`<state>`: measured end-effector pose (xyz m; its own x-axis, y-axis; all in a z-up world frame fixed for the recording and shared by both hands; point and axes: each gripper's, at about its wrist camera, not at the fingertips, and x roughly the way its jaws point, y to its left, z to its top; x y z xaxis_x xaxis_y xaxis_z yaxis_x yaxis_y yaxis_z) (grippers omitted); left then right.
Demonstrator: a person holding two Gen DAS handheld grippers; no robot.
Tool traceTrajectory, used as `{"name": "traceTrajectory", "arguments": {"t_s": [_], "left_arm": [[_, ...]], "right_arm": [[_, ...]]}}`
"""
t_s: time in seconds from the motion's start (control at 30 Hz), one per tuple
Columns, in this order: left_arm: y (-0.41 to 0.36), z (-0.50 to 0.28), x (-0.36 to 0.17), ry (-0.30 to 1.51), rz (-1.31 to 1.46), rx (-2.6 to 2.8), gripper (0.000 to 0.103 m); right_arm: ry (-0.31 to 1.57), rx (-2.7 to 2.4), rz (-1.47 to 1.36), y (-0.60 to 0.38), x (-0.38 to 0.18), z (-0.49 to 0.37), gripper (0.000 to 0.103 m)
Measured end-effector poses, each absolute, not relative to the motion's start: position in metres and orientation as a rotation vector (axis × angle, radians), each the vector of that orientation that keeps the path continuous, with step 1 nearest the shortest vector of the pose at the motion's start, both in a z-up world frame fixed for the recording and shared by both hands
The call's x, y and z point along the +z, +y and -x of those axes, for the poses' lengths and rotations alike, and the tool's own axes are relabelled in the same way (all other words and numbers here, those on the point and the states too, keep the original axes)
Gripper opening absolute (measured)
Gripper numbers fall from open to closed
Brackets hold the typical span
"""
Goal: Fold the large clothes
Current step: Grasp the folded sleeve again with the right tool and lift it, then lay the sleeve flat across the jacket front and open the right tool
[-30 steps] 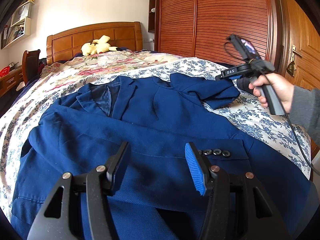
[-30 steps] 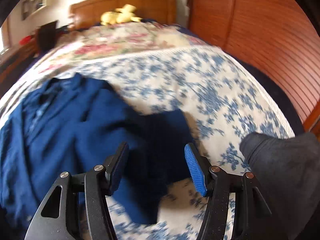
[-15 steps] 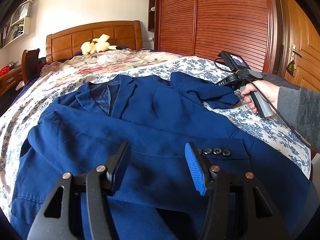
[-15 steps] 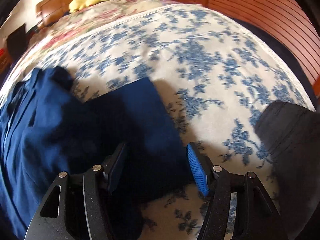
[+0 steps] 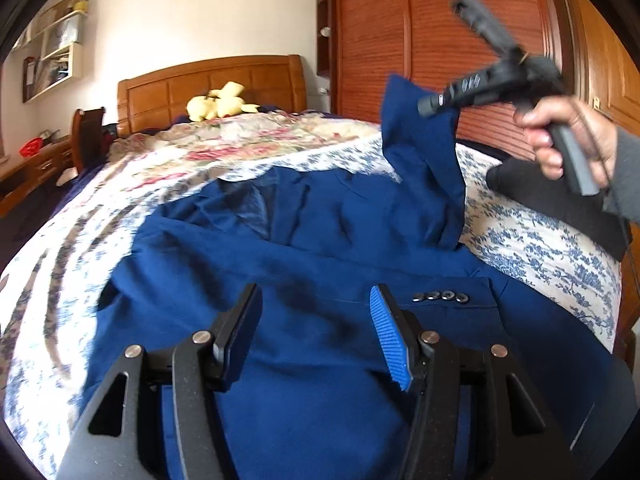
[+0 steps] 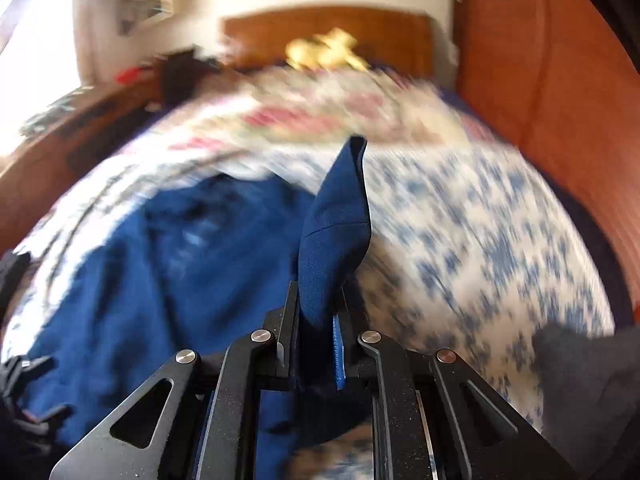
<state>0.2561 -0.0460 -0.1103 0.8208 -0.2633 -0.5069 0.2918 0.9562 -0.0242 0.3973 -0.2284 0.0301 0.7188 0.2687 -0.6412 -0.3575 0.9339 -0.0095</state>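
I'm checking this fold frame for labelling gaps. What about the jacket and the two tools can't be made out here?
- Blue jacket hem: left wrist view, cut off by the lower edge and hidden behind the left tool.
- Sleeve cuff: right wrist view, hidden between the right tool fingers as they close on it.
- Floral bedspread and yellow plush toy: right wrist view, motion-blurred.
- Cuff buttons: left wrist view, too small for detail.

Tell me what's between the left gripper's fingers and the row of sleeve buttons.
Only the jacket's own blue cloth: left wrist view shows the open left gripper above it, buttons just right, nothing else between.
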Motion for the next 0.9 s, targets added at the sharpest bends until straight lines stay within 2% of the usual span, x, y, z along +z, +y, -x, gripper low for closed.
{"name": "traceTrajectory", "arguments": {"t_s": [0.3,0.4,0.43,0.47,0.53,0.9], "left_arm": [[0.026,-0.215,-0.088,0.469,-0.015,-0.172,0.055],[0.045,-0.205,-0.087,0.458,-0.014,-0.135,0.055],[0.049,-0.203,-0.087,0.456,-0.013,-0.126,0.055],[0.055,-0.200,-0.086,0.454,-0.008,-0.117,0.055],[0.063,-0.196,-0.087,0.452,0.001,-0.107,0.055],[0.077,-0.200,-0.097,0.483,0.029,-0.092,0.055]], "right_arm": [[0.515,0.592,0.197,-0.095,0.117,-0.334,0.010],[0.506,0.657,0.183,-0.066,0.128,-0.318,0.016],[0.509,0.669,0.188,-0.058,0.128,-0.315,0.027],[0.508,0.673,0.190,-0.053,0.127,-0.311,0.047],[0.511,0.668,0.172,-0.050,0.121,-0.306,0.061],[0.644,0.520,0.178,-0.105,0.039,-0.295,0.061]]}}
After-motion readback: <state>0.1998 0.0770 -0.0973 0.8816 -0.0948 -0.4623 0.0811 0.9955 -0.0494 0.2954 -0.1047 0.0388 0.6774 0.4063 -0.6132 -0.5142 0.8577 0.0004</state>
